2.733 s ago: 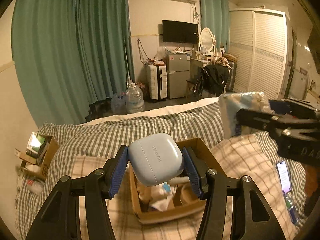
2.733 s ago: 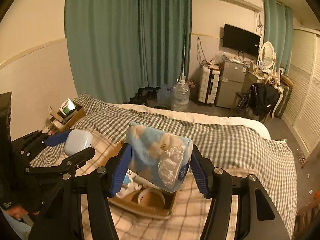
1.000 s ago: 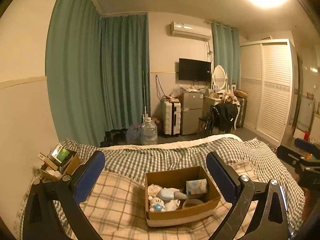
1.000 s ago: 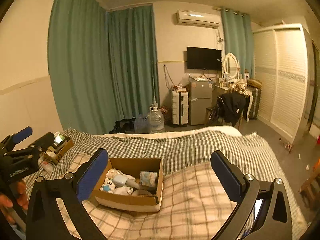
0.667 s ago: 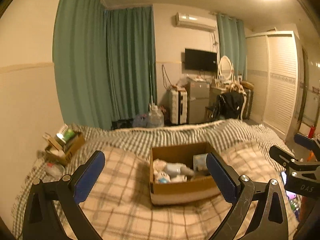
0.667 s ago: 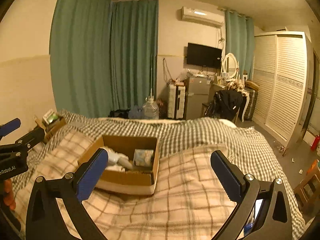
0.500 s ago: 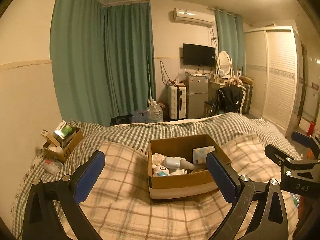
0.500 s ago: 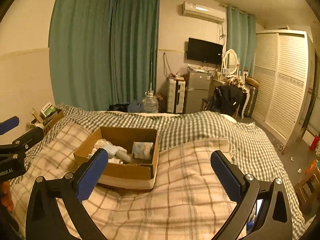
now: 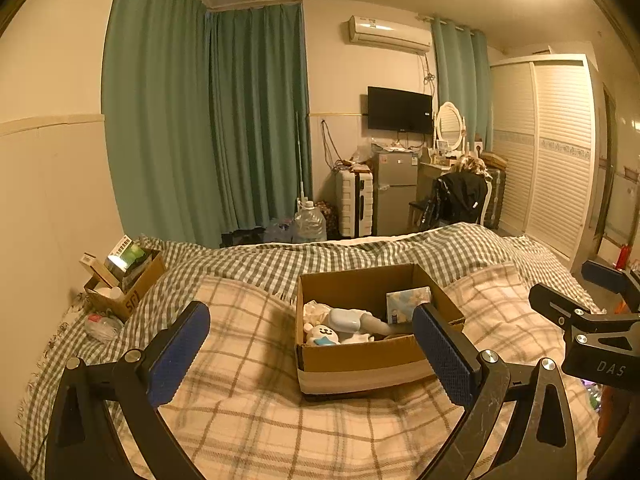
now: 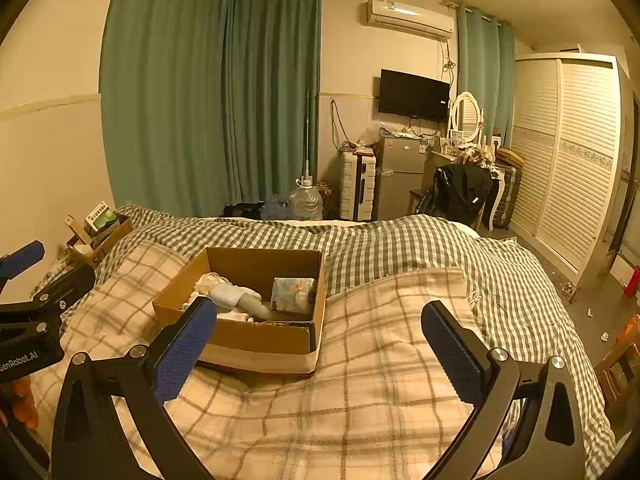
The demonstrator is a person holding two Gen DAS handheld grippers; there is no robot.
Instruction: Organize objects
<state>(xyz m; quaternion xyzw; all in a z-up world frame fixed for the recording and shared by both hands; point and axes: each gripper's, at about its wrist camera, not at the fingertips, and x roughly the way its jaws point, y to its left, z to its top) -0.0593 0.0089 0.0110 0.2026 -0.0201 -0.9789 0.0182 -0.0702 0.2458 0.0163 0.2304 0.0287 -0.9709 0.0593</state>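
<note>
A cardboard box sits on the plaid blanket on the bed; it also shows in the right wrist view. In it lie a pale blue earbud case, a blue tissue pack standing against the right wall, and a small white toy. The tissue pack and case show in the right wrist view too. My left gripper is open and empty, held back from the box. My right gripper is open and empty, to the right of the box.
A second cardboard box with packets stands at the bed's left edge by the wall. The plaid blanket spreads right of the box. A phone lies at the far right. Past the bed stand a water jug, suitcase and fridge.
Both grippers let go of the earbud case and tissue pack, which now lie in the box. Both have pulled back and risen, open and empty, in the last half second only slightly.
</note>
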